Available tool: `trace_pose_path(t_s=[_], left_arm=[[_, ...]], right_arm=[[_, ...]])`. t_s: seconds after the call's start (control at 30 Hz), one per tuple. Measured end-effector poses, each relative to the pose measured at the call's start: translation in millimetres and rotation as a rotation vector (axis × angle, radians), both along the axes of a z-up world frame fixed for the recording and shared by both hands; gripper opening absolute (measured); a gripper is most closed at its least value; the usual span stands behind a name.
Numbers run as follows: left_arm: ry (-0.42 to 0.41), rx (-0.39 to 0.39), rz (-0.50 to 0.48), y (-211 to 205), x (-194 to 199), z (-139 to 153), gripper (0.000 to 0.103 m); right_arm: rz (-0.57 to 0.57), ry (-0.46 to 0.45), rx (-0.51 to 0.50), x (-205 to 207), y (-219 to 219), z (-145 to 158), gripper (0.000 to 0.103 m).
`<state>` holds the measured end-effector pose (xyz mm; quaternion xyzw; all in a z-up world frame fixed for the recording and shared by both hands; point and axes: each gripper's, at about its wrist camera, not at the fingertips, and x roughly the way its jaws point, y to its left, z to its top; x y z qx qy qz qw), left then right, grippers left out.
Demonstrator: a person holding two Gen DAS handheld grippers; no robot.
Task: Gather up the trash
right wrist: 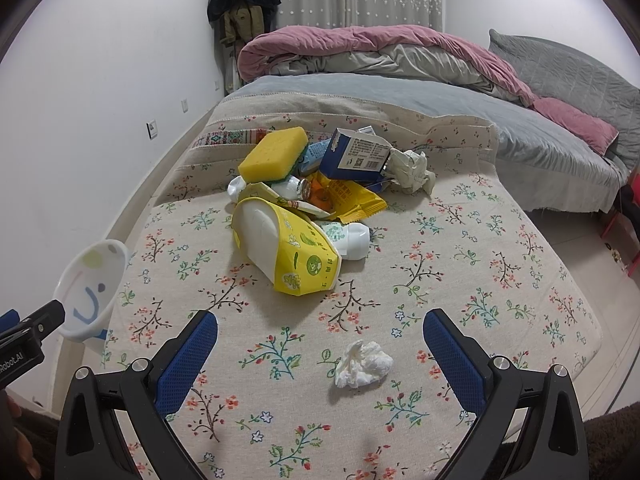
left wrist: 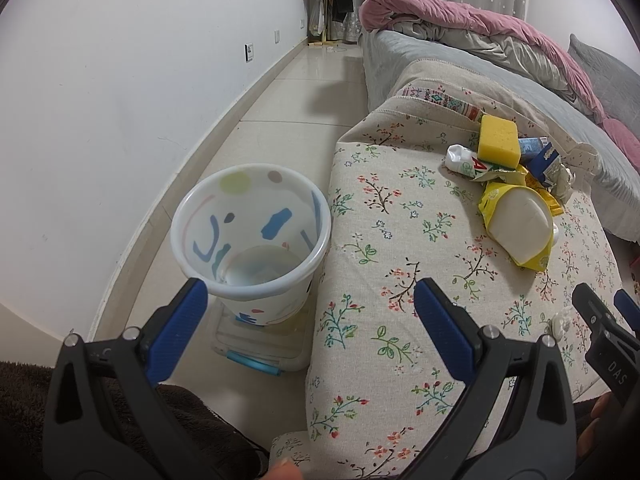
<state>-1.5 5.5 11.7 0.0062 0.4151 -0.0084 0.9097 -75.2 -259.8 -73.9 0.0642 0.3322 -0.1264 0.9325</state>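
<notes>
A heap of trash lies on the floral cloth: a yellow tissue pack [right wrist: 292,250] [left wrist: 516,226], a yellow sponge [right wrist: 274,154] [left wrist: 500,140], a blue carton [right wrist: 354,154], a yellow wrapper [right wrist: 352,196], small white bottles [right wrist: 352,238] and a crumpled paper [right wrist: 412,168]. Nearer, a crumpled white tissue [right wrist: 362,364] [left wrist: 562,322] lies between my right gripper's fingers; that gripper [right wrist: 320,340] is open above it. My left gripper [left wrist: 310,300] is open, held over the edge between cloth and a white patterned bin [left wrist: 250,236] [right wrist: 94,288], which looks empty.
The bin stands on a clear plastic box [left wrist: 260,348] on the tiled floor beside the white wall [left wrist: 120,100]. Behind the floral cloth [right wrist: 460,280] is a bed with a grey sheet and a pink quilt [right wrist: 380,46]. Coats hang in the far corner.
</notes>
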Motion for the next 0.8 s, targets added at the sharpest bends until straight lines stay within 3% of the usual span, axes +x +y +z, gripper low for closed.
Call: trace_pose_path(t_s=[0.63, 0.8], left_arm=[[0.049, -0.006, -0.007, 8.1, 15.2, -0.3, 0.102], [0.05, -0.017, -0.023, 7.0, 17.7, -0.9, 0.102]], right_arm=[[0.018, 0.059, 0.08, 25.7, -24.4, 4.6, 0.103], [0.069, 0.07, 0.072, 48.5, -24.1, 3.1, 0.102]])
